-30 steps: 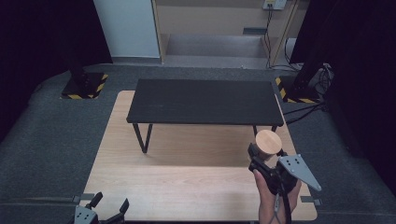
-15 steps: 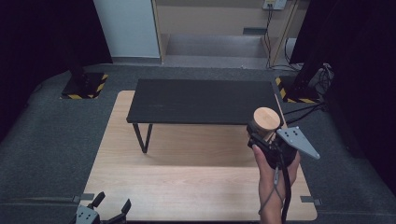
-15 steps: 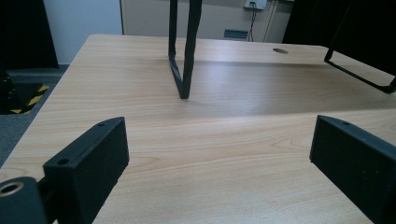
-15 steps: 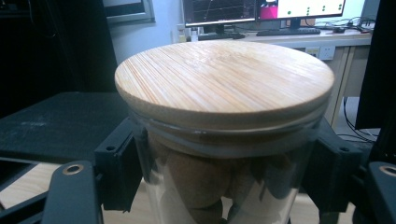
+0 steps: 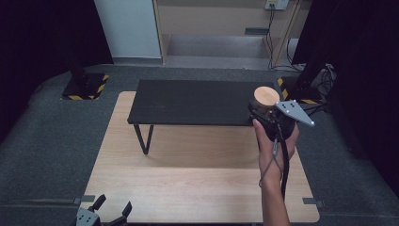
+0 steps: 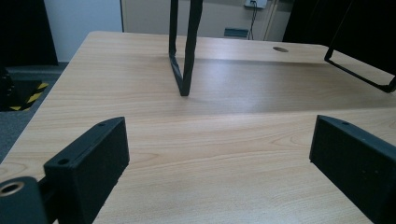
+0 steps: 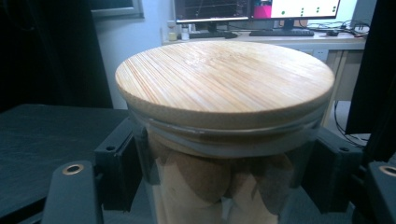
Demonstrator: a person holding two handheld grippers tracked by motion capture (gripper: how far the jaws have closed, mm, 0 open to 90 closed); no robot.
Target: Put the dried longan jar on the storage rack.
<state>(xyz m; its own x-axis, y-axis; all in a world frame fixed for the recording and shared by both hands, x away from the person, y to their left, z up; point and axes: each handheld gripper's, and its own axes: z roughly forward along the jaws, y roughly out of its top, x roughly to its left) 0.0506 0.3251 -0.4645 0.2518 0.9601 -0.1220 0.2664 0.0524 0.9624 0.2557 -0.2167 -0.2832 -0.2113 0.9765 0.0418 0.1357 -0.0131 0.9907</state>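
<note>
R tool (image 5: 261,115) clamped, raised; L tool (image 5: 103,213) agape, low.

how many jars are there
1: a glass jar with a bamboo lid, clamped in the right tongs above the black shelf's right end.

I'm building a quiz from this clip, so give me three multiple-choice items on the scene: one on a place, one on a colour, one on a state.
1. Where is the jar?
A. lying on the wooden table
B. held up at the black shelf's right end
C. on the floor

2. What colour is the jar's lid?
A. red
B. black
C. pale wood

3. How does the left gripper stand?
A. open, nothing between its jaws
B. shut on the jar
C. shut on a cloth

Answers:
1 B, the right gripper grips it beside the black shelf.
2 C, its bamboo grain shows.
3 A, bare wooden table shows between its jaws.
</note>
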